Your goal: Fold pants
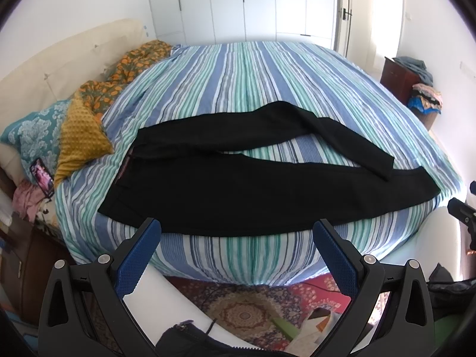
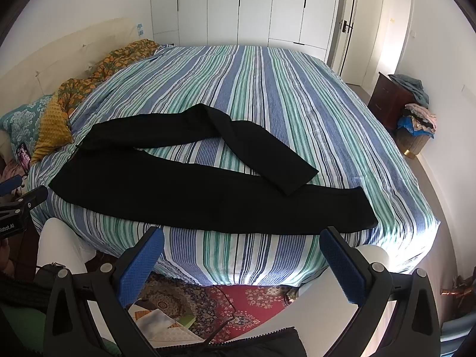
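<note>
Left wrist: left gripper (image 1: 236,232) jaws spread wide, nothing held, hovering short of the bed's near edge. Black pants (image 1: 208,190) lie flat on striped bedsheet (image 1: 253,83), waistband left, far leg bent across toward near leg.

Right wrist: right gripper (image 2: 242,241) also spread, empty, off the bed edge. Left gripper's tip peeks in at left.

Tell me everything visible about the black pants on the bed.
The black pants are plain, matte, woven-looking cloth, lying unfolded and flat on the striped bedspread near its front edge. The waistband points toward the pillows, with a reddish inner lining showing there. The near leg runs straight along the edge; the far leg bends and its cuff crosses onto the near leg. Only the bedspread touches them; both grippers hang apart from them, jaws open.
</note>
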A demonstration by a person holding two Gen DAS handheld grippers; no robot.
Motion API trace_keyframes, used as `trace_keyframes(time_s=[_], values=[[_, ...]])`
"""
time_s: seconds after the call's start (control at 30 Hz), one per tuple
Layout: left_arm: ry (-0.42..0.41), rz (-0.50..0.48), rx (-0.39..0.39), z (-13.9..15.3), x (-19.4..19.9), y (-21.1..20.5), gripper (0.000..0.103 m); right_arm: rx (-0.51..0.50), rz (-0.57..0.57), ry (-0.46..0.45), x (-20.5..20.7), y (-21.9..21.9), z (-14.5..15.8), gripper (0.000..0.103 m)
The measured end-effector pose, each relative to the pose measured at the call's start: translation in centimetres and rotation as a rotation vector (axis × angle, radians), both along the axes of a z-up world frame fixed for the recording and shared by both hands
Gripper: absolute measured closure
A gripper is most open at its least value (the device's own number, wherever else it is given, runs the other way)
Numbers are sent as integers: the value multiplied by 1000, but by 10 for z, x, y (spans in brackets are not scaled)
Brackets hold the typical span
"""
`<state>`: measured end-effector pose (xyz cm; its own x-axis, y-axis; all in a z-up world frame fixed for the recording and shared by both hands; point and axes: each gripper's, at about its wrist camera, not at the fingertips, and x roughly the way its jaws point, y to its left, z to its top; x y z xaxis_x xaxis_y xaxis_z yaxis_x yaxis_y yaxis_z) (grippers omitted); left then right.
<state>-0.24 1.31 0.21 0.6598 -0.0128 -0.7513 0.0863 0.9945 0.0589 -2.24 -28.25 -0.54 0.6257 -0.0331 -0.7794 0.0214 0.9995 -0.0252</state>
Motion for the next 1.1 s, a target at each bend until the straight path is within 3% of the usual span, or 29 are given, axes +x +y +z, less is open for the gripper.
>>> trace_keyframes(time_s=[1.1], values=[[6, -12, 4, -2, 1, -4, 1, 11, 7, 22, 1, 3, -5, 0]])
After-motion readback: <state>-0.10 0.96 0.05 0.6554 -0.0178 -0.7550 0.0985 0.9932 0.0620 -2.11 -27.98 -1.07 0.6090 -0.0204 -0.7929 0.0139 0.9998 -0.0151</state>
